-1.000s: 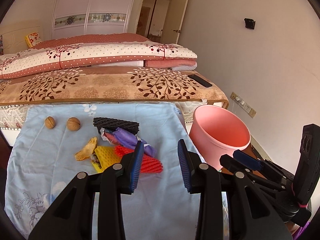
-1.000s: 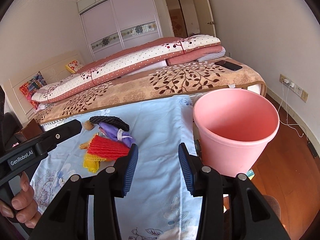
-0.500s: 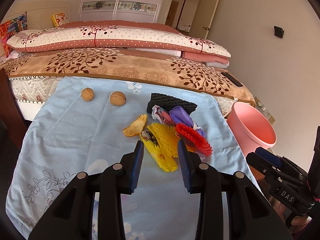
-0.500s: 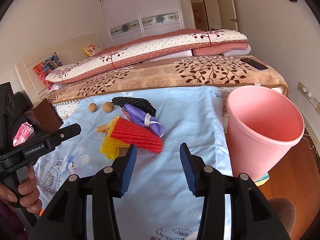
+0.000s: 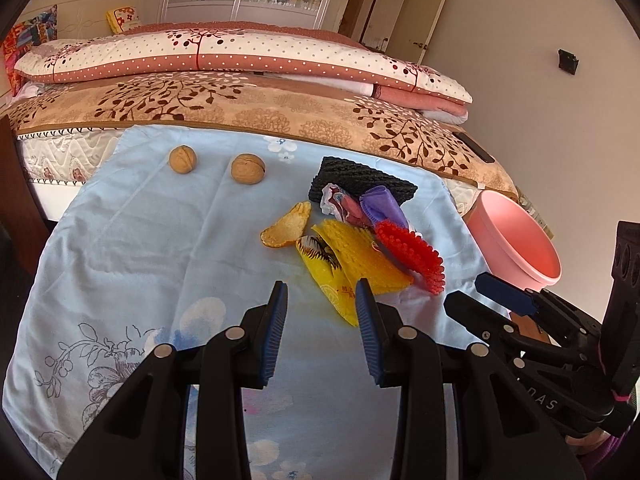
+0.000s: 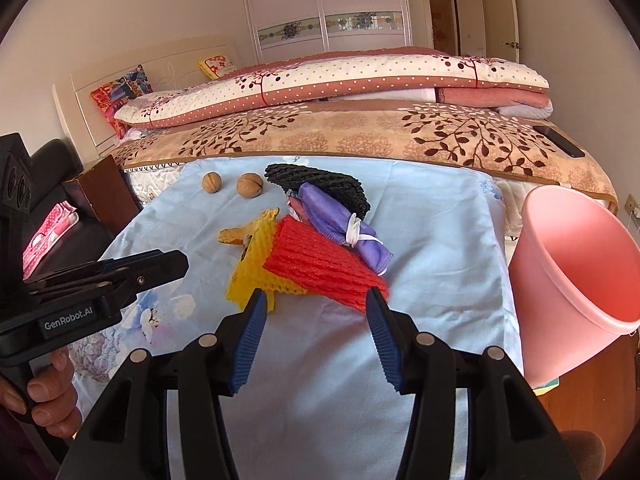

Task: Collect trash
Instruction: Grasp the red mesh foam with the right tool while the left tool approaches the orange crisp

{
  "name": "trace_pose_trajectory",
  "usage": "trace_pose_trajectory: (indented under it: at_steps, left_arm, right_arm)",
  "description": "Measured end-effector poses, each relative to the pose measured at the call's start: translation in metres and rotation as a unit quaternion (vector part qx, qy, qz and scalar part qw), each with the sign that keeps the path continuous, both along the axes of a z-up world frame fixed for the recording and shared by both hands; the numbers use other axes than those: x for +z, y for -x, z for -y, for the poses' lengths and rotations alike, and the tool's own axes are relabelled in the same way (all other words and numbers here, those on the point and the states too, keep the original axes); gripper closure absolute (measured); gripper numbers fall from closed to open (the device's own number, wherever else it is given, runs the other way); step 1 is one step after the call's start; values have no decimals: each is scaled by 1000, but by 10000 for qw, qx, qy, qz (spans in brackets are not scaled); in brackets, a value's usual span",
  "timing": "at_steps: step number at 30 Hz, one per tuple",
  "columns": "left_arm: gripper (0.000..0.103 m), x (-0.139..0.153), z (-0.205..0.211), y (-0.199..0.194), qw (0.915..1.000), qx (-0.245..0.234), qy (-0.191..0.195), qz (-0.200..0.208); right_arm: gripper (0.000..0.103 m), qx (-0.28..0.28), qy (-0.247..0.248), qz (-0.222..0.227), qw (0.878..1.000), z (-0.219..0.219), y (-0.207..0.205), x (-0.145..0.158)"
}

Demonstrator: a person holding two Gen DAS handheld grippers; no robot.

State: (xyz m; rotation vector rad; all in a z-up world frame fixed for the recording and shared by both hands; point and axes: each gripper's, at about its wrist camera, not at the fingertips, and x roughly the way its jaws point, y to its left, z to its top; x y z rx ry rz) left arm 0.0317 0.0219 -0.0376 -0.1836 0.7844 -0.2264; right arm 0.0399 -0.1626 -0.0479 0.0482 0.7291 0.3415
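A pile of trash lies on a light blue cloth (image 5: 132, 248): red foam net (image 6: 320, 268), yellow foam net (image 5: 360, 256), purple wrapper (image 6: 340, 220), black foam net (image 5: 360, 180), a yellow printed packet (image 5: 332, 280) and an orange peel (image 5: 288, 228). Two walnuts (image 5: 216, 164) lie to the left. A pink bin (image 6: 580, 276) stands at the right. My left gripper (image 5: 322, 308) is open and empty, just short of the yellow packet. My right gripper (image 6: 316, 312) is open and empty, its jaws at the near edge of the red net.
A bed with folded quilts (image 5: 240, 56) runs behind the cloth. A black phone (image 6: 560, 142) lies on the bed at the right. A dark wooden cabinet (image 6: 100, 192) stands at the left. Wooden floor (image 6: 592, 400) lies under the bin.
Both grippers have swung left from the bin and come closer to the trash pile. The right gripper's jaws have opened wider. Nothing has been picked up.
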Motion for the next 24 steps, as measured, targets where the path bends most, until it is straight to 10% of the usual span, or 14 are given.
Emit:
trace_pose_trajectory:
  at_steps: [7, 14, 24]
  left_arm:
    - [68, -4, -2, -3, 9999, -43, 42, -81]
    - [68, -8, -2, -10, 9999, -38, -8, -147]
    - [68, -12, -19, -51, 9991, 373, -71, -205]
  right_arm:
    - [54, 80, 19, -162, 9998, -10, -28, -7]
    - [89, -94, -58, -422, 9991, 1, -39, -13]
    - [92, -313, -702, -368, 9964, 35, -19, 9]
